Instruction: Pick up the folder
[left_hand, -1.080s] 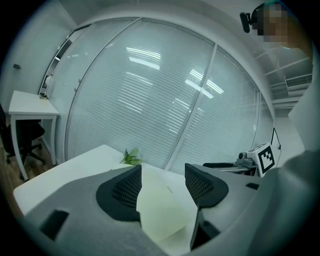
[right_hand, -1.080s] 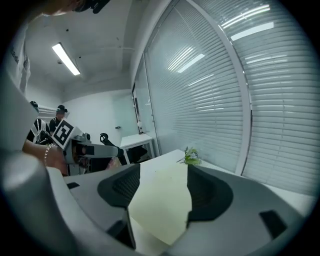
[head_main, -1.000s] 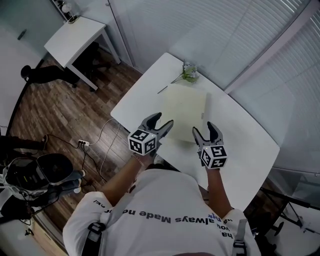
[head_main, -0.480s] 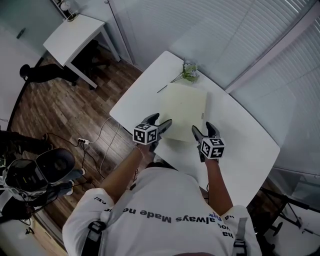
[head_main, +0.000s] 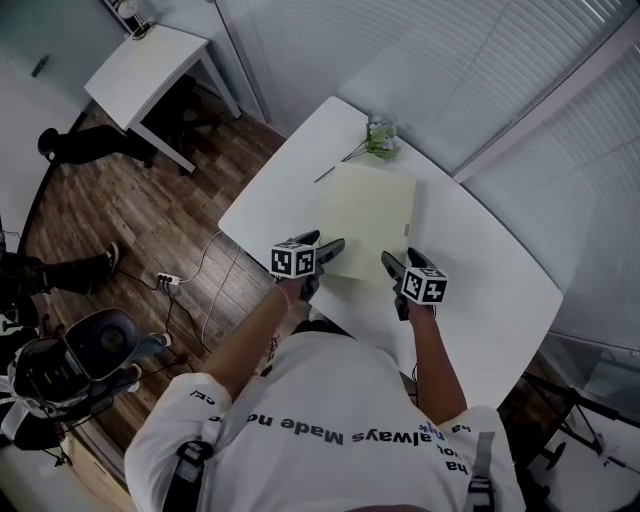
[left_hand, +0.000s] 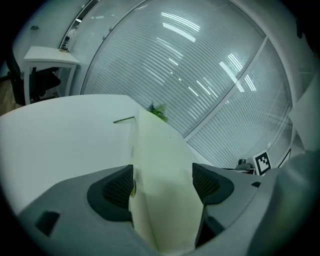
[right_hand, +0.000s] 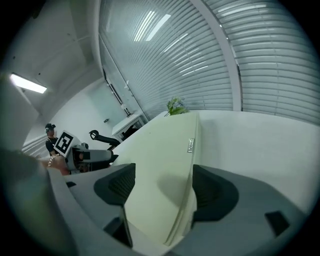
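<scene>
Both the left gripper (head_main: 322, 243) and right gripper (head_main: 400, 256) straddle near corners of the flat pale-yellow rectangular folder (head_main: 368, 212) on the smooth white bench (head_main: 490, 290). Their mesh-textured black fingers (left_hand: 117, 187), having just been opening, stand spread around it.

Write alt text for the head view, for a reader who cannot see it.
From above, a person at a white table holds the left gripper and right gripper at the near corners of a pale folder; both pairs of jaws have just been opening, the folder's edge between them. Flowers lie beyond it.
</scene>
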